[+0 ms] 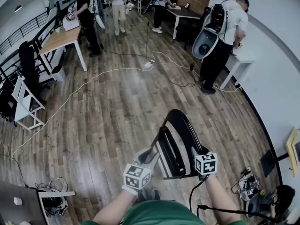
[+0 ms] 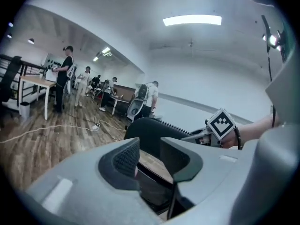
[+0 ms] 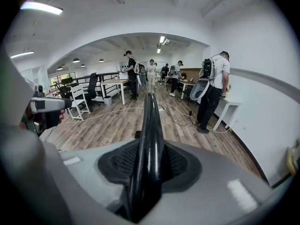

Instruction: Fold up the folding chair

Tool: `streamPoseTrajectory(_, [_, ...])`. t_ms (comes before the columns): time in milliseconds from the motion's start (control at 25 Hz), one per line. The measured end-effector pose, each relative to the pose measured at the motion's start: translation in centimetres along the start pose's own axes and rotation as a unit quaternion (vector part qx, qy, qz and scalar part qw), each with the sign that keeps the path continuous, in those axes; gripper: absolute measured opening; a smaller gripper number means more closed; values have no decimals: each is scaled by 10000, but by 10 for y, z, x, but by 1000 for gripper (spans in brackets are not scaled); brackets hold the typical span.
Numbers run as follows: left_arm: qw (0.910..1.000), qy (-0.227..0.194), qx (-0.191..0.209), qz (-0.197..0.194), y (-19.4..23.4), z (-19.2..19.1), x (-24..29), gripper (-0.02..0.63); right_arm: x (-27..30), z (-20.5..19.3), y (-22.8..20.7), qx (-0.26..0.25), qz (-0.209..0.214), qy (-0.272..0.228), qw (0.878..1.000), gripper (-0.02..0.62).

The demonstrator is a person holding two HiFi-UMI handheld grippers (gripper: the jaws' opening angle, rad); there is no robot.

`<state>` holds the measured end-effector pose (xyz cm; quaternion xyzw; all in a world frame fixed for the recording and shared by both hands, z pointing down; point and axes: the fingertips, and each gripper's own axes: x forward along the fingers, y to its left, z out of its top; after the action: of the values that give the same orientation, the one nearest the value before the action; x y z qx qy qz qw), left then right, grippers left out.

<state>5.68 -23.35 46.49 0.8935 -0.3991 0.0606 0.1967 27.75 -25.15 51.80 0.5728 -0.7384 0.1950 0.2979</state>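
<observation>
The black folding chair (image 1: 180,139) stands on the wood floor right in front of me, its tan seat (image 1: 174,149) tipped up towards the backrest. My left gripper (image 1: 151,156) is at the seat's left edge. In the left gripper view the seat edge (image 2: 152,165) lies between the jaws of the left gripper (image 2: 150,161), which look closed on it. My right gripper (image 1: 196,153) holds the right side of the chair. In the right gripper view the glossy black frame tube (image 3: 149,139) runs straight through the right gripper (image 3: 150,165), pinched between both pads.
A white cable (image 1: 84,86) snakes across the floor ahead. A person with a backpack (image 1: 220,36) stands by a white table (image 1: 239,62) near the right wall. Desks (image 1: 58,39) and a white chair (image 1: 28,102) line the left. Gear lies at bottom left (image 1: 49,198) and bottom right (image 1: 248,186).
</observation>
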Motion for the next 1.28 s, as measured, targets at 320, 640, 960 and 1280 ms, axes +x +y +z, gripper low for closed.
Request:
streamPoseTrajectory(320, [9957,-419,471,686,17,31,-30,38,-4,-4,-1,-19,-68,19,10000,141])
streamPoseTrajectory(640, [9923,-521,658,915,24,31,-40,34,-4,-6,-6,15,-77,38,10000,143])
streamPoseTrajectory(960, [9931,-348,518,997,28,13,-45,34,-4,-2,-7,22,-60,44,10000,143])
streamPoseTrajectory(1280, [9935,-284,398,1024,30,2,-46,34,-2,-4,-9,7,-94,53,9999,143])
